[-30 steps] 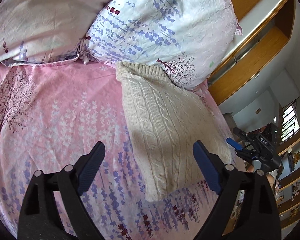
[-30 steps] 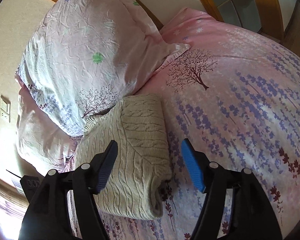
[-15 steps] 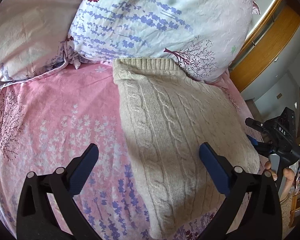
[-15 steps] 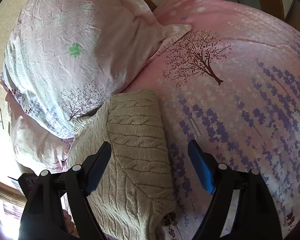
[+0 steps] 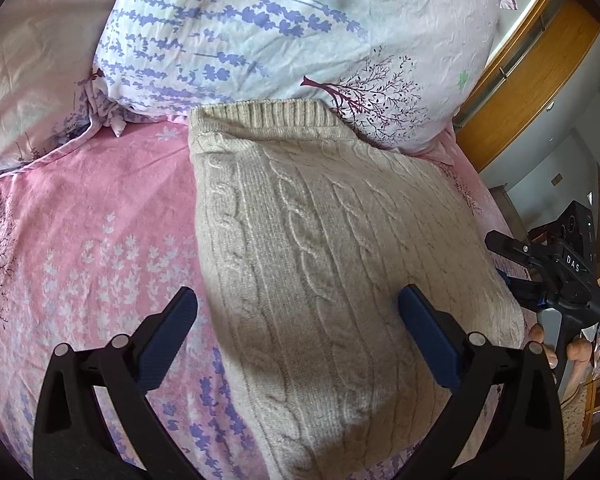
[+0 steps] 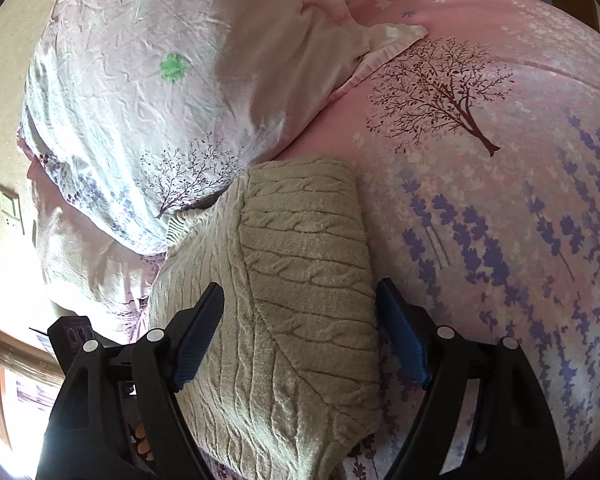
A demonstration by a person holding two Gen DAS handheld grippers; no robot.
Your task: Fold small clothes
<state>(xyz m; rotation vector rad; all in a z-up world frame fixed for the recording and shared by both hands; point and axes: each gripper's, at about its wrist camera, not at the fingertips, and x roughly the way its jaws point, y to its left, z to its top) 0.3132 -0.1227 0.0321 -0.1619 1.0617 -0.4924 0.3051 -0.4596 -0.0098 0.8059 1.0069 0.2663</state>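
Observation:
A folded cream cable-knit sweater point(image 5: 332, 264) lies on the pink floral bed sheet point(image 5: 84, 240), its ribbed end against a pillow. My left gripper point(image 5: 296, 320) is open and hovers over the sweater's near left part, one finger over the sheet, the other over the knit. In the right wrist view the sweater point(image 6: 296, 292) lies between the fingers of my right gripper point(image 6: 300, 320), which is open and straddles its folded edge. The right gripper also shows in the left wrist view point(image 5: 556, 276) beyond the sweater's right side.
Two pillows sit at the head of the bed: a white one with purple flowers point(image 5: 300, 36) and a pale pink one point(image 5: 32, 64). A wooden headboard point(image 5: 532, 76) is behind. The same white pillow point(image 6: 160, 92) touches the sweater in the right view.
Both grippers have moved closer to the sweater, which now fills more of each view. Both stay open. The sweater has not moved.

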